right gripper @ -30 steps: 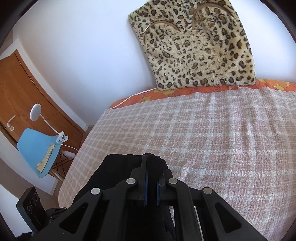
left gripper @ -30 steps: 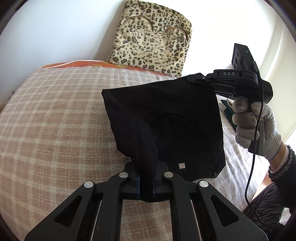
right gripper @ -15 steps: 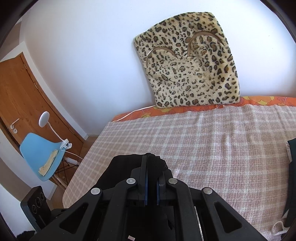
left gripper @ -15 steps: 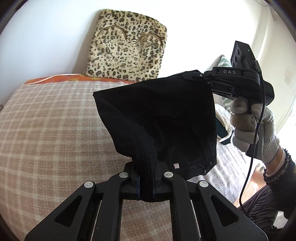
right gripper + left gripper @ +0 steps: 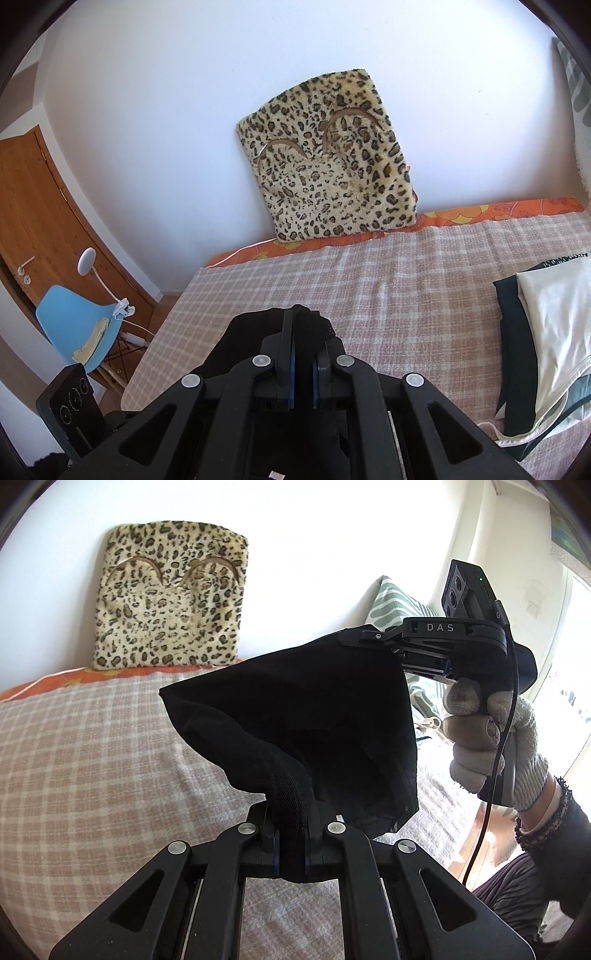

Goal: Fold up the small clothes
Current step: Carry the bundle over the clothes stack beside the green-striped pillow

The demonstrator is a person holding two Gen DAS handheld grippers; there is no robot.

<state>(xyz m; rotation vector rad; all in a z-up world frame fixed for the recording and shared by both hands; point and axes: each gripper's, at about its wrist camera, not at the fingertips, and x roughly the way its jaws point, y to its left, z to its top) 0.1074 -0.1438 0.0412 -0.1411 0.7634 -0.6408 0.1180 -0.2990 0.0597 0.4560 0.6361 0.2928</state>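
Left wrist view: both tongs – left gripper (image 5: pixel 291 843), right gripper (image 5: pixel 354 639) – are pinched tight on the black cloth (image 5: pixel 314 731), now lifted higher over the checked blanket (image 5: pixel 92 746) – ready to lay flat.

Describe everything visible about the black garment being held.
The black garment is small, of thin dark fabric with a mesh-like band where it bunches. It hangs in the air above the checked bedspread, stretched between the two tools: the left tool is shut on one bunched edge, the right tool pinches the far upper corner. Its lower edge dangles free.
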